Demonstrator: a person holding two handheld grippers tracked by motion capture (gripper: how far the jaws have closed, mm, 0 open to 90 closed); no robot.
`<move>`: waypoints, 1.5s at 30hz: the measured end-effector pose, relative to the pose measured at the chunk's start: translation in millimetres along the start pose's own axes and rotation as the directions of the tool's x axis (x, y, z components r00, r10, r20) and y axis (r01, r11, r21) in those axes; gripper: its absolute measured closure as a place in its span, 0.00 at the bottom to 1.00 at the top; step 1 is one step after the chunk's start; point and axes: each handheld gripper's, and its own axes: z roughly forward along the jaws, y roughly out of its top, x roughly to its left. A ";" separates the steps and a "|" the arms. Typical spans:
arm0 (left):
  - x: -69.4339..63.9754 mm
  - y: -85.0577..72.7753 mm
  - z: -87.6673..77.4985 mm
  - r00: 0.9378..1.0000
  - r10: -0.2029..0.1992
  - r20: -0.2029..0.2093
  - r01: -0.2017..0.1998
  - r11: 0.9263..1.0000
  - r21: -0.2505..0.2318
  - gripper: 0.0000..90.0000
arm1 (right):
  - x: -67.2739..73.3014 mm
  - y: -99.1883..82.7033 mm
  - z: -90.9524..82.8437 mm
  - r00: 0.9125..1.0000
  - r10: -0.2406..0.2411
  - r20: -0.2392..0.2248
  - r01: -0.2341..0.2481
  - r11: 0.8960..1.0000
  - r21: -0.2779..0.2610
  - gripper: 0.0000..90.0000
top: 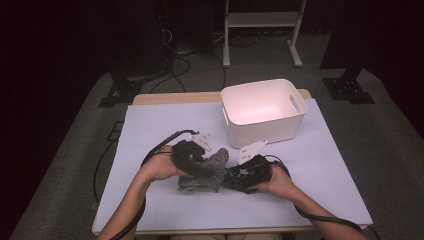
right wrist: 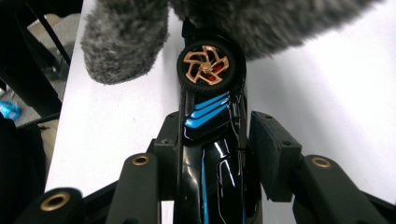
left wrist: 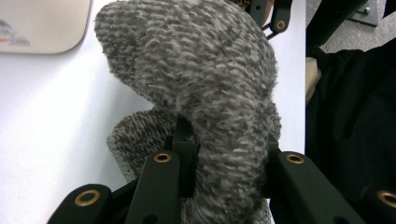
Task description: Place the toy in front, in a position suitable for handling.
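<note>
A grey knitted sock lies bunched on the pale mat between my two grippers. My left gripper is shut on it, and in the left gripper view the fuzzy fabric bulges up between the jaws of that gripper. My right gripper is shut on a glossy black toy car with blue stripes, turned on its side so one gold-spoked wheel faces the camera. The car's front end reaches the sock; whether it is inside the fabric I cannot tell.
A white plastic bin with handle slots stands at the back right of the table, its corner showing in the left gripper view. The mat covers most of the tabletop. Black cables trail from both grippers toward the front edge.
</note>
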 end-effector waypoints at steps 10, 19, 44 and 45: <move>0.9 8.2 9.9 1.000 0.011 0.018 -0.011 1.000 0.013 0.78 | -0.1 -17.1 -21.2 1.000 0.026 0.017 -0.026 0.999 -0.021 0.63; -0.1 13.1 25.2 0.999 0.013 0.045 -0.014 1.000 0.026 0.78 | 2.0 -26.5 -43.4 0.999 0.036 0.038 -0.036 0.999 -0.004 0.62; -4.9 11.8 -20.9 1.000 0.022 -0.022 -0.022 1.000 0.013 0.80 | 5.5 5.3 -32.0 1.000 0.008 -0.007 -0.009 0.989 -0.147 0.63; -5.6 9.4 -26.1 0.999 0.017 -0.033 -0.016 1.000 0.016 0.80 | 4.7 8.3 -27.4 1.000 0.009 -0.020 -0.012 0.986 -0.167 0.63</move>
